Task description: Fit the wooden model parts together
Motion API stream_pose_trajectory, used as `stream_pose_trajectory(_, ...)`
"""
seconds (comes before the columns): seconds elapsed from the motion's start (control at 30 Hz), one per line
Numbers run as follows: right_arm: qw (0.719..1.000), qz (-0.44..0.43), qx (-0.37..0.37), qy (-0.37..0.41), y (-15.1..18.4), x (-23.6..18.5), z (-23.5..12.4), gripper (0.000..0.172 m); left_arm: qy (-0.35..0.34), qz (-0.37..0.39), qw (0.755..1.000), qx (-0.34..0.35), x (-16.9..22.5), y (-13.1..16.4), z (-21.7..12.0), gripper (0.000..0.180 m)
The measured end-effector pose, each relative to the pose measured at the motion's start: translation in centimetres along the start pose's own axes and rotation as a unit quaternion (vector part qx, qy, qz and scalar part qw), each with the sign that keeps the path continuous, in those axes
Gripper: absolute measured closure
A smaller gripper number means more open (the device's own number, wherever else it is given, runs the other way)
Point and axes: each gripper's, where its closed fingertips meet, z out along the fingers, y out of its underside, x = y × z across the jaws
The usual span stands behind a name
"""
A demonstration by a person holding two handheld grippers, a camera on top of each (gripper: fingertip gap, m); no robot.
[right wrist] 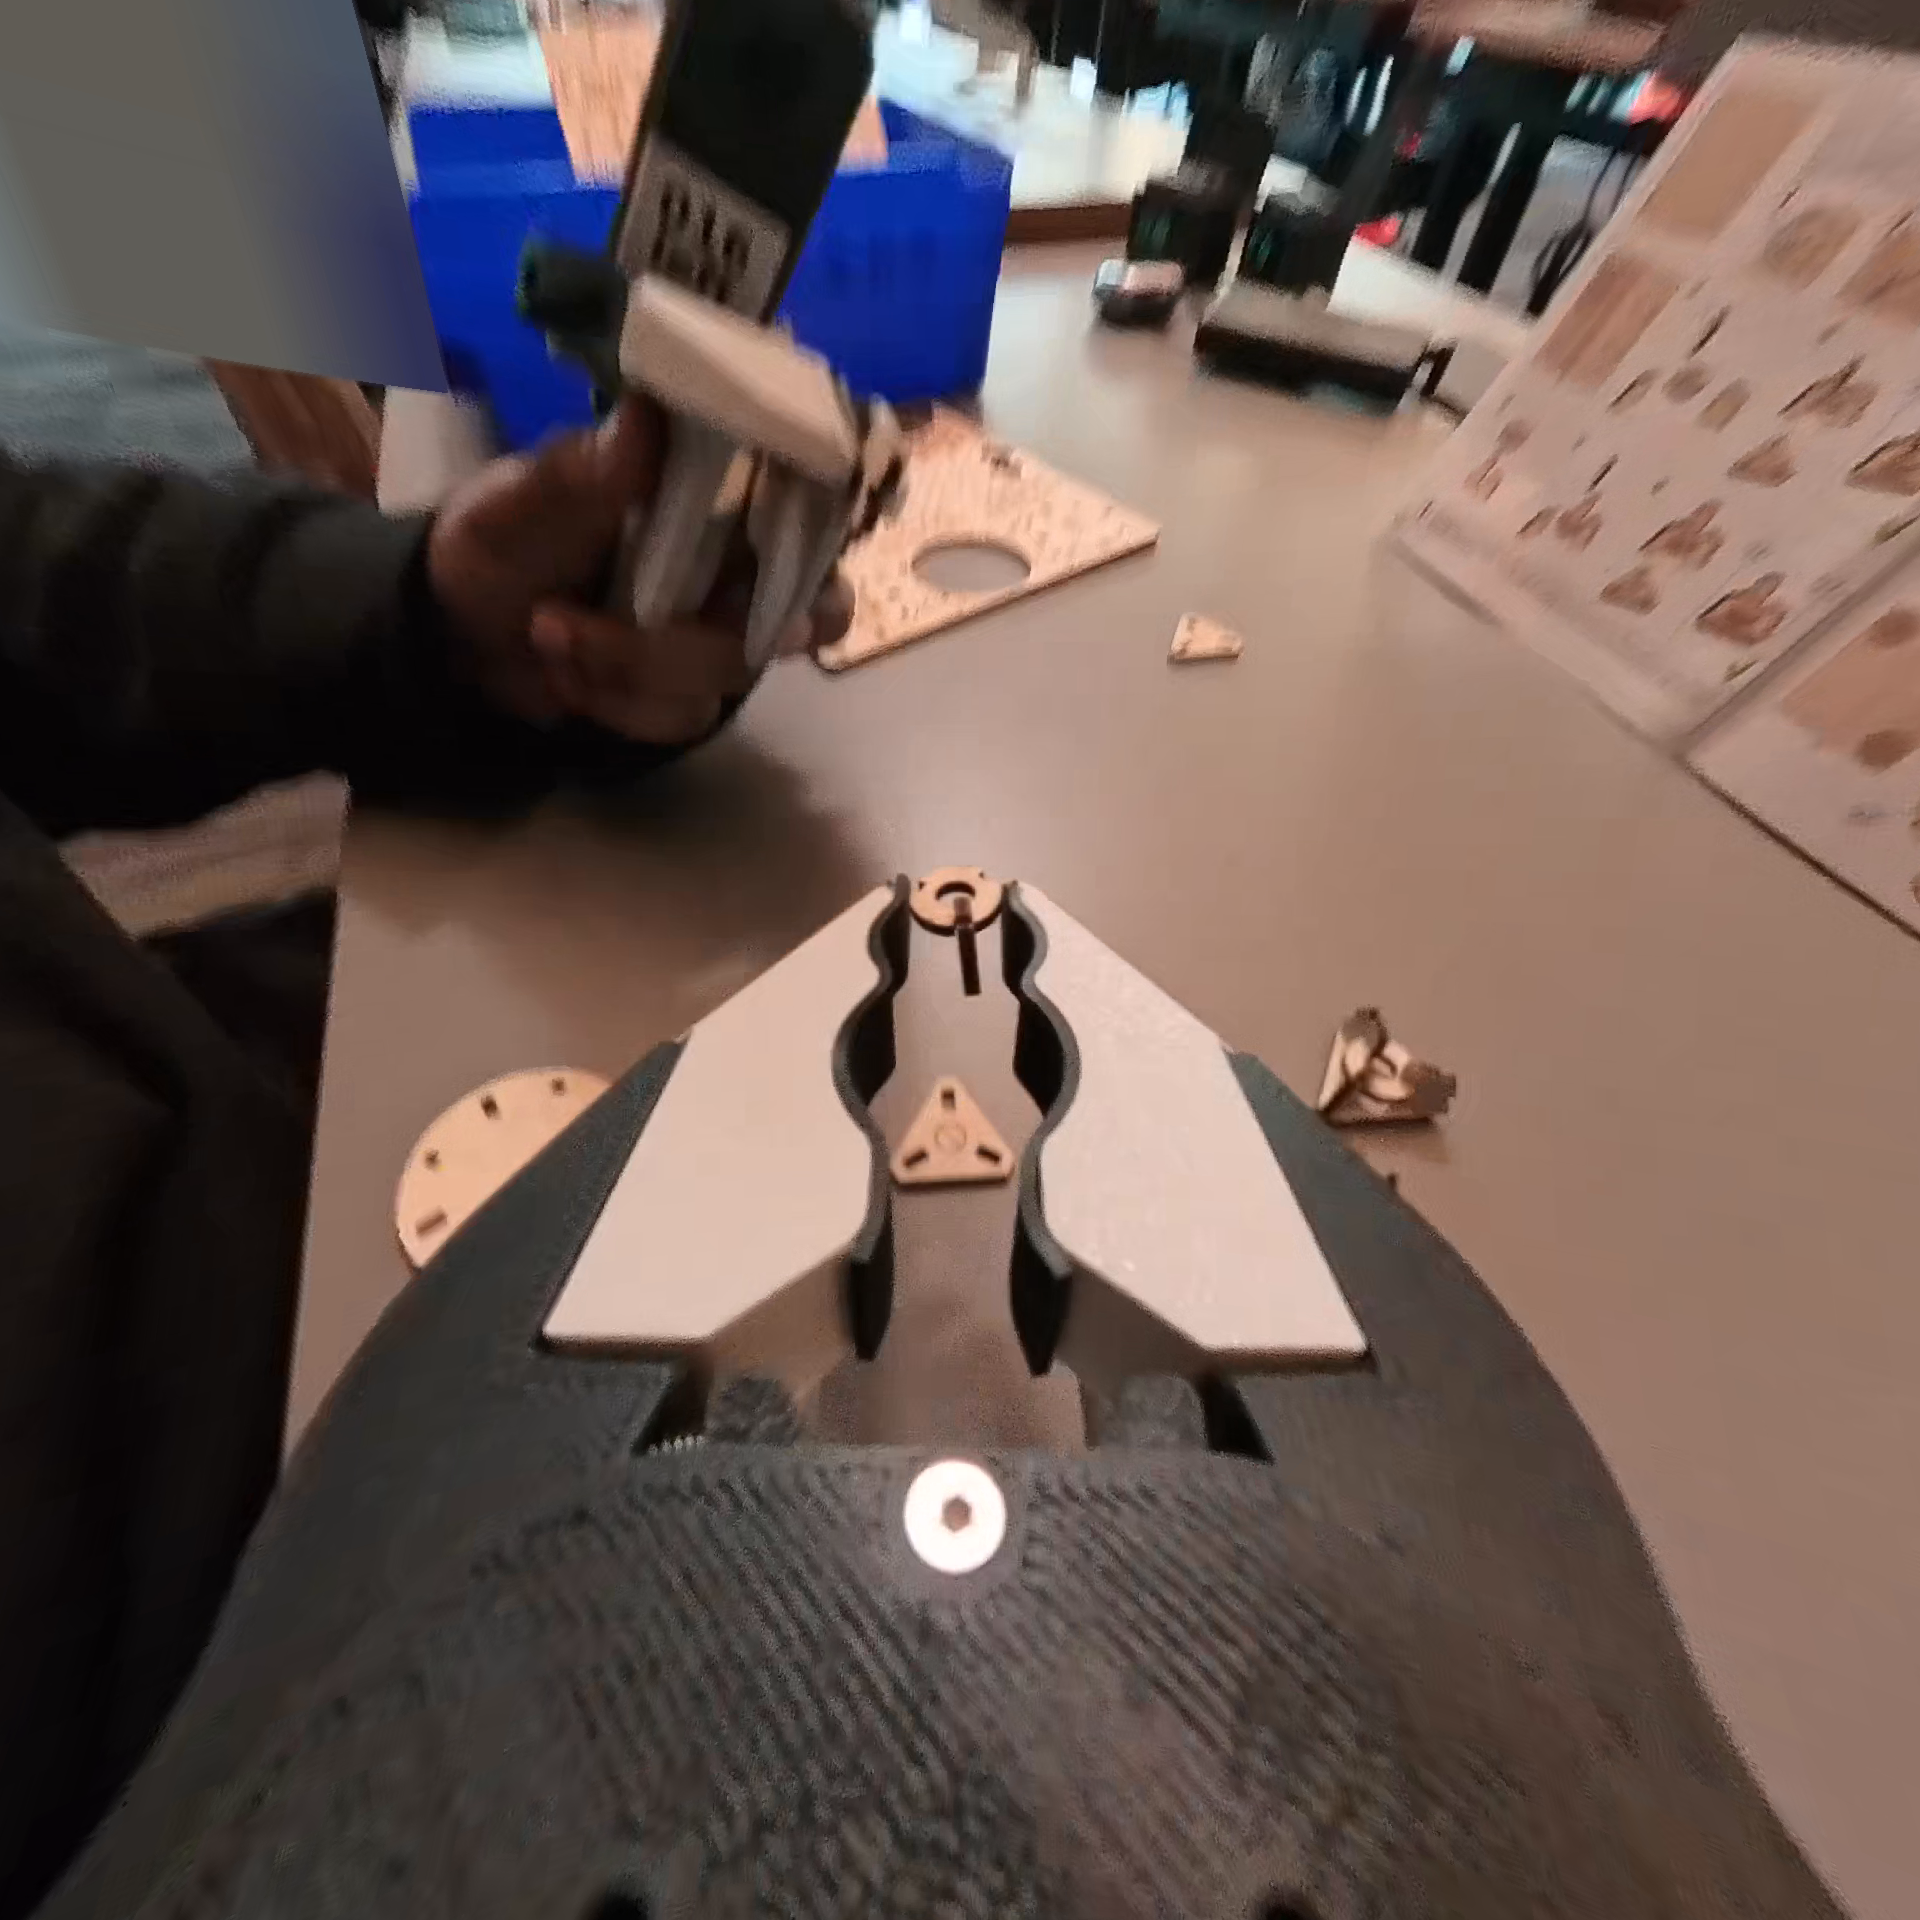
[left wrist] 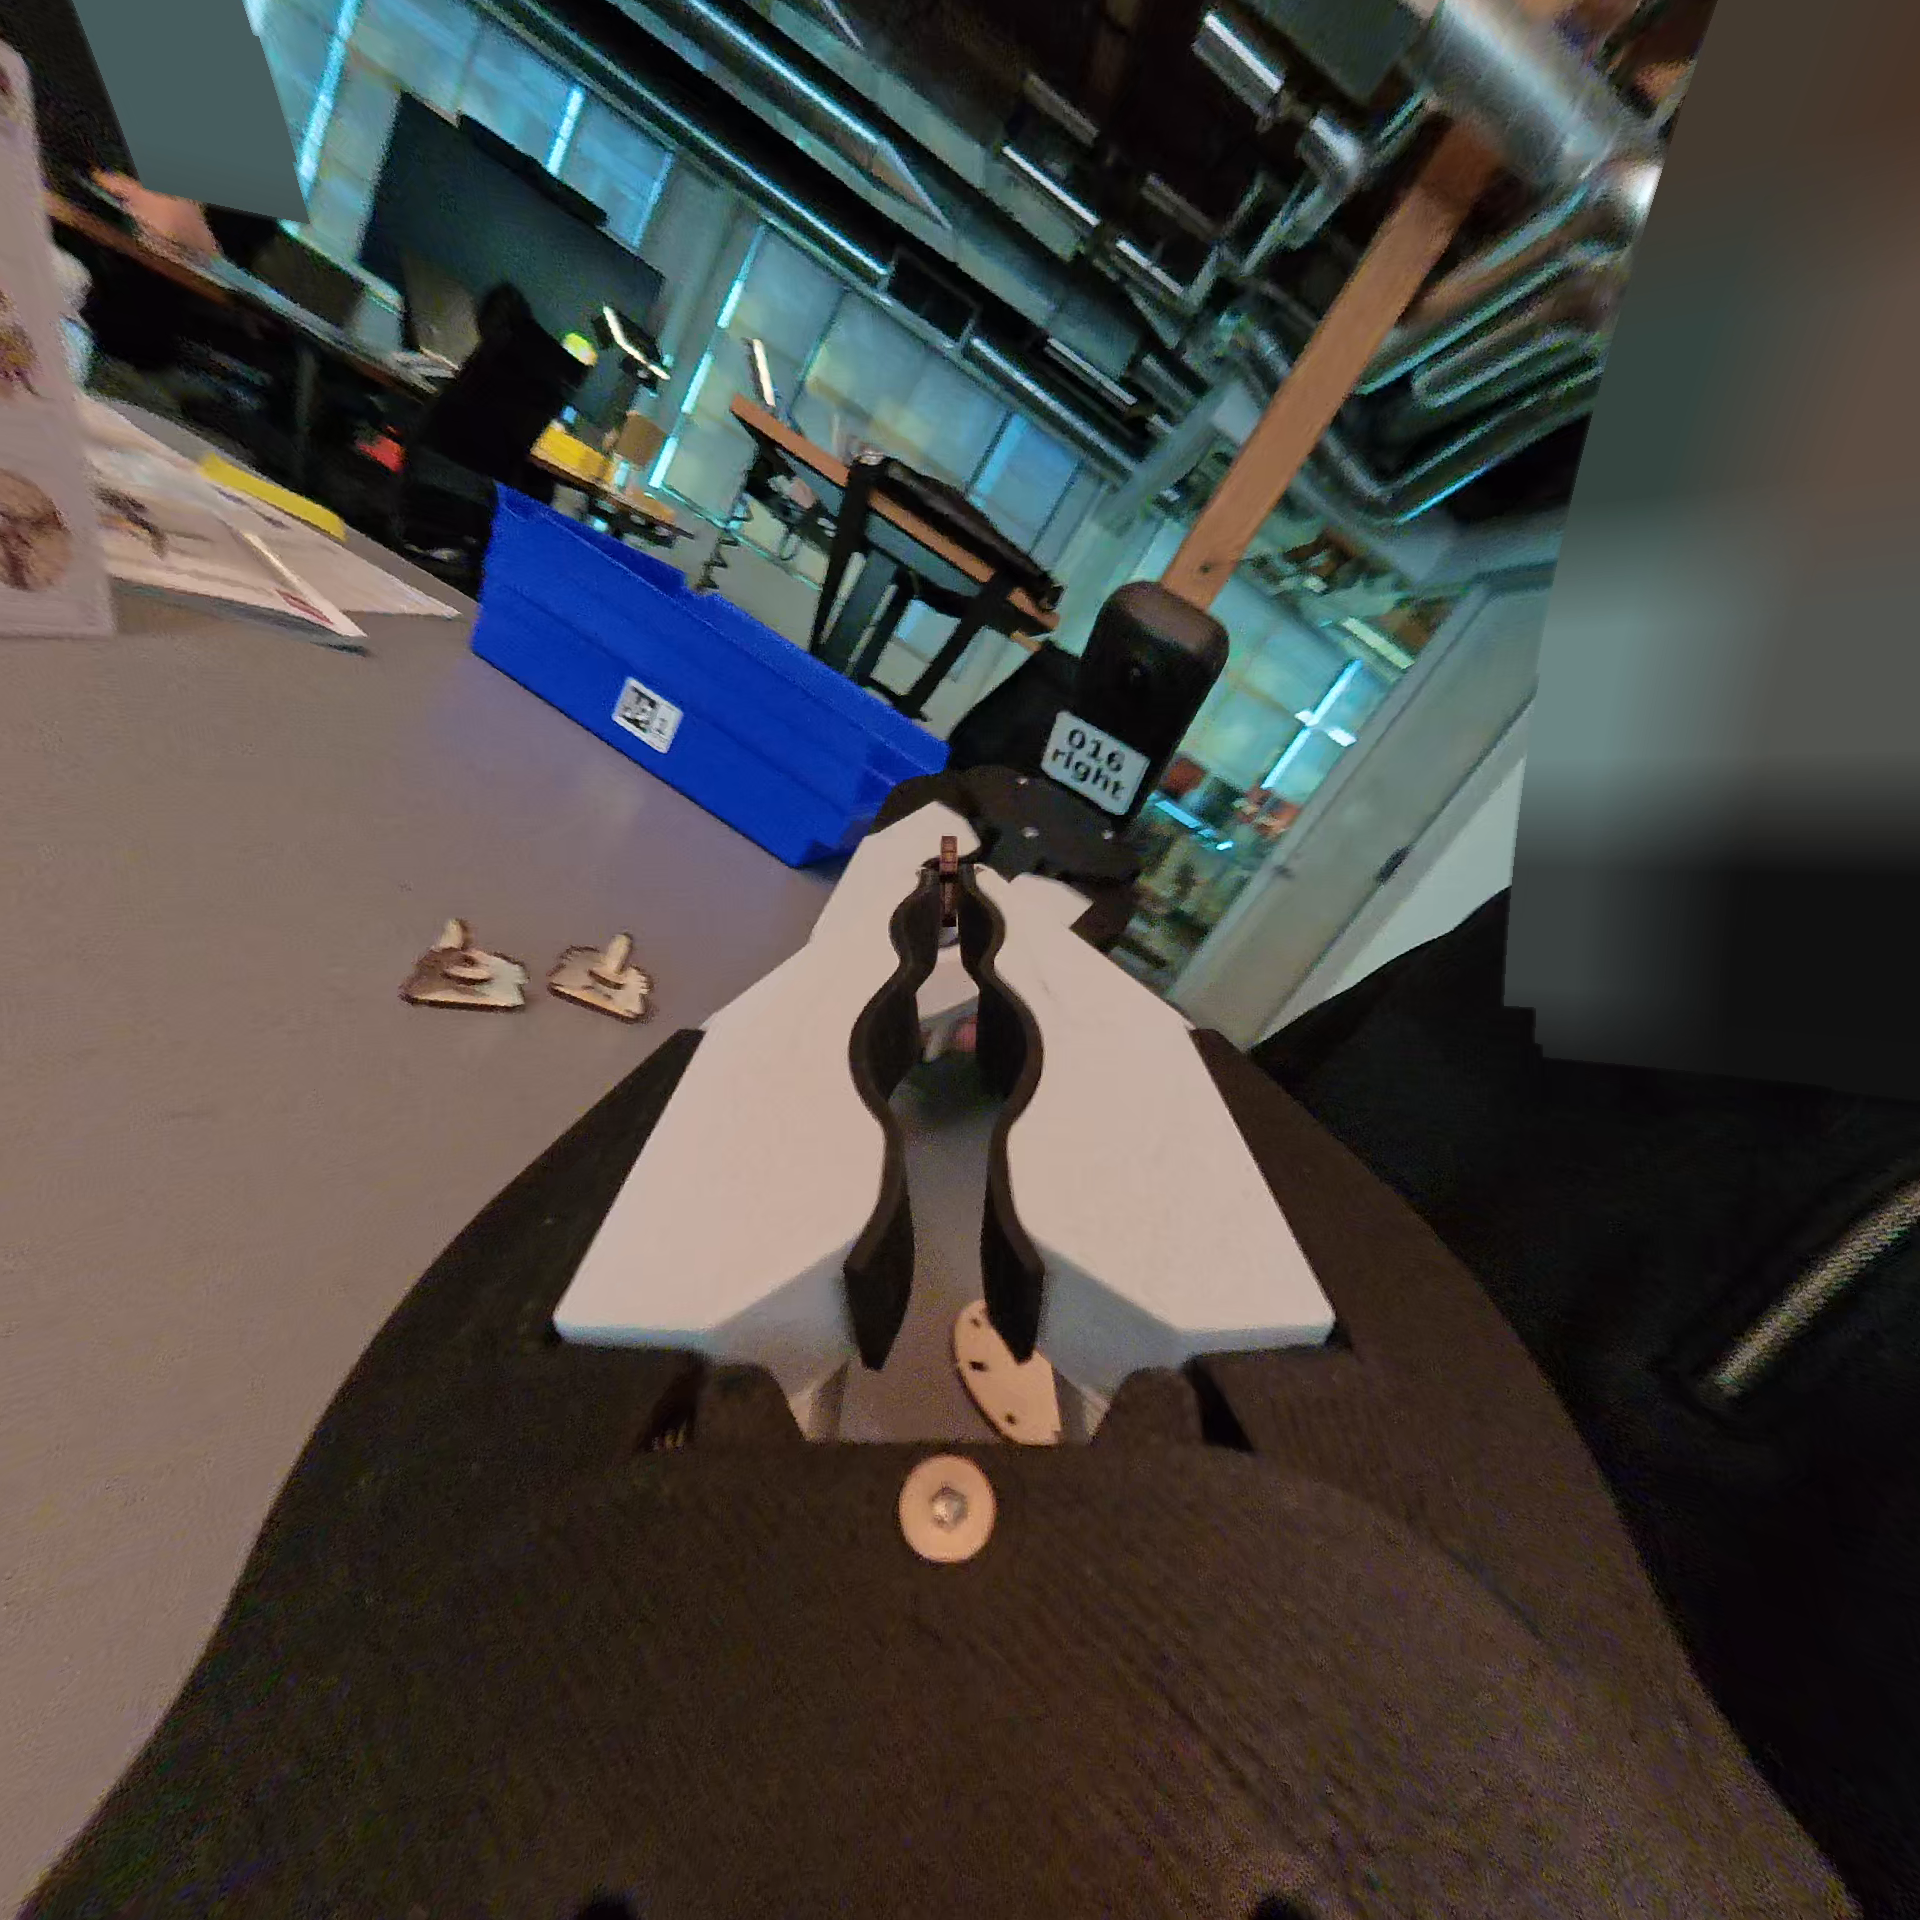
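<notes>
In the left wrist view my left gripper [left wrist: 948, 878] is shut on a thin brown wooden piece [left wrist: 948, 860], seen edge-on and standing up between the fingertips. It is raised above the grey table [left wrist: 260, 883]. My right gripper's black body [left wrist: 1049, 831] shows just behind it. In the right wrist view my right gripper [right wrist: 956, 904] is shut on a small round wooden ring [right wrist: 928, 908] with a dark peg [right wrist: 967, 955] through it, low over the table. A hand holds the left gripper [right wrist: 727, 416] at the upper left, blurred.
A wooden triangle [right wrist: 948, 1143], a slotted disc [right wrist: 488, 1153], a small assembly [right wrist: 1382, 1070], a small wedge [right wrist: 1205, 636] and a board with a round hole [right wrist: 977, 561] lie on the table. Two small wooden assemblies [left wrist: 464, 971] lie left. The blue bin [left wrist: 675, 686] and printed sheets [right wrist: 1714, 416] stand behind. The gap from one gripper's tips to the other's is roughly 7 cm.
</notes>
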Motion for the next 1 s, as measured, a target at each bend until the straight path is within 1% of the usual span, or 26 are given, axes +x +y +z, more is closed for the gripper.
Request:
stream_pose_trajectory(0.1, 0.995, 0.058, 0.079, -0.016, -2.5, -0.2, -0.5, 0.156, -0.046, 0.081, 0.995, -0.022, -0.1, 0.5, 0.3, 0.178)
stream_pose_trajectory(0.17, 0.989, 0.089, 0.116, -0.025, -3.6, -0.3, -0.7, 0.156, -0.064, 0.131, 0.989, -0.038, 0.1, 0.9, 0.6, 0.178)
stream_pose_trajectory(0.27, 0.986, 0.1, 0.132, -0.028, -4.0, -0.6, -0.5, 0.156, -0.085, 0.185, 0.978, -0.049, 0.3, 1.2, 0.9, 0.178)
stream_pose_trajectory(0.33, 0.986, 0.099, 0.132, -0.022, -4.1, -0.7, -0.3, 0.156, -0.092, 0.205, 0.973, -0.052, 0.4, 1.3, 1.0, 0.178)
stream_pose_trajectory(0.53, 0.979, 0.149, 0.14, 0.0, -4.4, -0.1, 0.1, 0.156, -0.113, 0.226, 0.966, -0.058, -0.1, 1.4, 1.0, 0.178)
stream_pose_trajectory(0.6, 0.979, 0.15, 0.137, -0.005, -4.4, -0.3, 0.2, 0.155, -0.122, 0.229, 0.964, -0.061, -0.4, 1.4, 1.0, 0.178)
stream_pose_trajectory(0.63, 0.979, 0.149, 0.136, -0.007, -4.5, -0.5, 0.2, 0.15, -0.123, 0.231, 0.963, -0.063, -0.4, 1.5, 1.0, 0.178)
stream_pose_trajectory(0.73, 0.981, 0.145, 0.129, -0.008, -4.4, -0.6, 0.3, 0.147, -0.128, 0.242, 0.96, -0.065, -0.4, 1.5, 1.0, 0.178)
stream_pose_trajectory(0.8, 0.983, 0.136, 0.12, -0.014, -4.3, -1.0, 0.5, 0.14, -0.13, 0.244, 0.959, -0.067, -0.4, 1.6, 1.1, 0.178)
stream_pose_trajectory(0.87, 0.987, 0.122, 0.106, -0.013, -4.0, -1.3, 0.8, 0.136, -0.134, 0.246, 0.958, -0.068, -0.5, 1.6, 1.0, 0.177)
stream_pose_trajectory(0.9, 0.989, 0.113, 0.1, -0.006, -3.8, -1.2, 0.8, 0.137, -0.132, 0.244, 0.958, -0.067, -0.5, 1.6, 1.0, 0.178)
stream_pose_trajectory(1.0, 0.991, 0.095, 0.092, 0.023, -3.5, -0.4, 0.7, 0.149, -0.132, 0.236, 0.96, -0.07, -0.6, 1.7, 1.0, 0.178)
